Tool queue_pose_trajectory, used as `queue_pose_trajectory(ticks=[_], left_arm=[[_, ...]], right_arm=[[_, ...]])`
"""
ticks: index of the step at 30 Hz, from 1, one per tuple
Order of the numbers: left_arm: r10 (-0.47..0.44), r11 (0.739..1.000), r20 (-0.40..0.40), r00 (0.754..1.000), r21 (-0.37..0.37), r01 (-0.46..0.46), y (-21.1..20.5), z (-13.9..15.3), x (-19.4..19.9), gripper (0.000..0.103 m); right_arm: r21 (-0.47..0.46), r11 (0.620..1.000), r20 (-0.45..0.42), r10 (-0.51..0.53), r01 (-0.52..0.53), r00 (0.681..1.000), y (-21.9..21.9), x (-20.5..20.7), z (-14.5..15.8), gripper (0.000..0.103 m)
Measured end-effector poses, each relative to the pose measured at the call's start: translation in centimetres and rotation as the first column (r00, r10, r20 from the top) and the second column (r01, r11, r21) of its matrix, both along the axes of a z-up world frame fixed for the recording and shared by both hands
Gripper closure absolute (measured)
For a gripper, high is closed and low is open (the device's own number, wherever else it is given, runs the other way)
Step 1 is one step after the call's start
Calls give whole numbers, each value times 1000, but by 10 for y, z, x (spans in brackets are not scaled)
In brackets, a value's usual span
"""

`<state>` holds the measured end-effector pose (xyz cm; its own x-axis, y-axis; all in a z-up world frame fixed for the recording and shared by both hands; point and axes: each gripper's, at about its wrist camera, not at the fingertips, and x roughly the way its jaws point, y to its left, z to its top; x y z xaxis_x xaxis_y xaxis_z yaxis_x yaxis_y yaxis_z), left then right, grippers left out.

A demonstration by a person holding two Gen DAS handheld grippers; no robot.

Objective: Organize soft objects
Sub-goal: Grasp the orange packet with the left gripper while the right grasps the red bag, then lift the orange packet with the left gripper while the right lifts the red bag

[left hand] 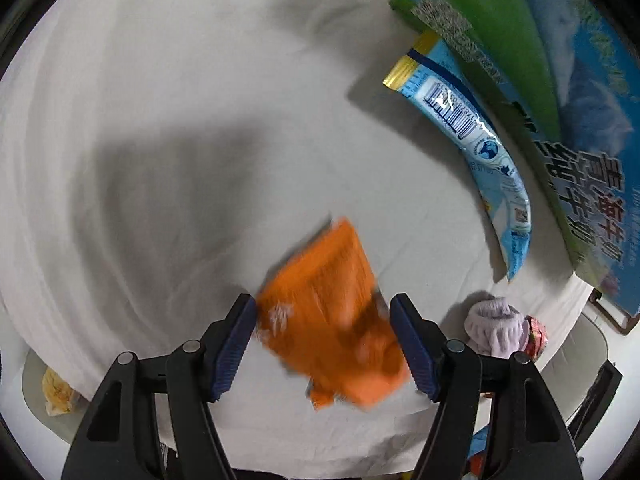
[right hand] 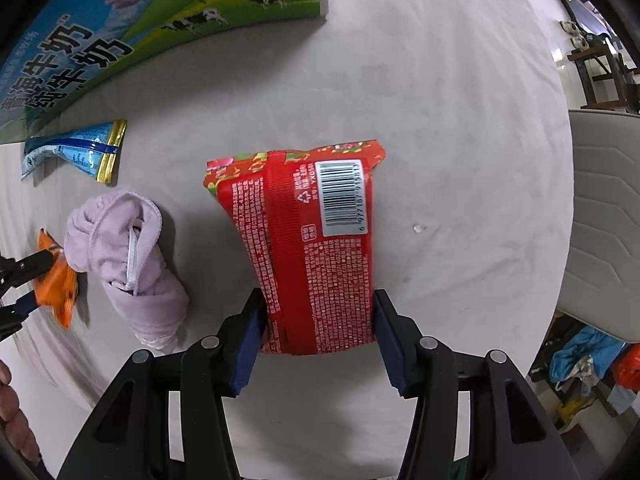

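Note:
A blurred orange snack packet (left hand: pixel 320 276) sits between the blue pads of my left gripper (left hand: pixel 324 320), which is shut on it over the white cloth (left hand: pixel 160 80). The right wrist view also shows this left gripper (right hand: pixel 24 284) on the orange packet (right hand: pixel 56 284) at the far left. My right gripper (right hand: pixel 318 304) is shut on the lower end of a red packet (right hand: pixel 304 216) with a barcode, its pads pressing both sides. A rolled lilac cloth (right hand: pixel 124 248) lies on the table between the two packets; it shows too as the lilac cloth (left hand: pixel 496 328) beside my left gripper.
A blue and gold pouch (left hand: pixel 476 136) lies against a large green and blue milk carton box (left hand: pixel 560 80) at the table's edge. A yellow wrapper (left hand: pixel 56 392) lies below the cloth edge. A pale padded chair (right hand: pixel 604 220) stands to the right. A hand (right hand: pixel 12 412) shows at the lower left.

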<state>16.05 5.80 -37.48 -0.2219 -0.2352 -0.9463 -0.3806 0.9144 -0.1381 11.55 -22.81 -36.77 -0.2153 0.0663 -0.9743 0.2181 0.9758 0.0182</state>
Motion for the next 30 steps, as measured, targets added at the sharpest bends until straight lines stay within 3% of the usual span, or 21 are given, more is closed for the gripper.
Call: queue_pose_trajectory(ticks=[2,5,9,11,13,15,17,20,24,28,30], left_arm=[[-23,1000,8,1000,1,23,-7,-5,5,37],[-134,991,54,989,29,133,-26,-2,9,53],[-376,926,105,921,73,370,-71,5,5,54],[-442,896,110,890,97,433,-83,8,1,53],[-416,909,116,902,71,410,-81,13,1,53],[-316,948,124,941,10,317,-65,20,1,47],[-197,978,139,971,-49,205,-45,25,-1,32],[-70,987,99,993,-139,84,-34,13,-6,31],[-72,988,10,997,-133,72,-59,-12,-14,31],[-85,993,9,996,-84,85,-68,-24,-3,32],[-137,989,26,990,-50,138,-76,-23,1,33]], right_arm=[[-4,1000,-5,-2,2,1000,7,4,-3,47],[10,1000,-6,-16,16,1000,7,12,-4,48],[18,1000,-9,8,-8,1000,-1,5,-11,50],[24,999,-21,37,-37,999,4,1,-11,50],[17,998,-25,69,-68,997,10,0,-12,49],[15,997,-24,73,-73,997,13,1,-13,49],[39,998,-16,51,-50,999,14,1,-13,43],[57,998,-2,20,-20,1000,11,4,-14,40],[42,999,-9,11,-11,1000,7,10,-21,40],[19,1000,-12,3,-2,1000,7,18,-25,41],[4,1000,-13,5,-5,1000,12,21,-32,41]])
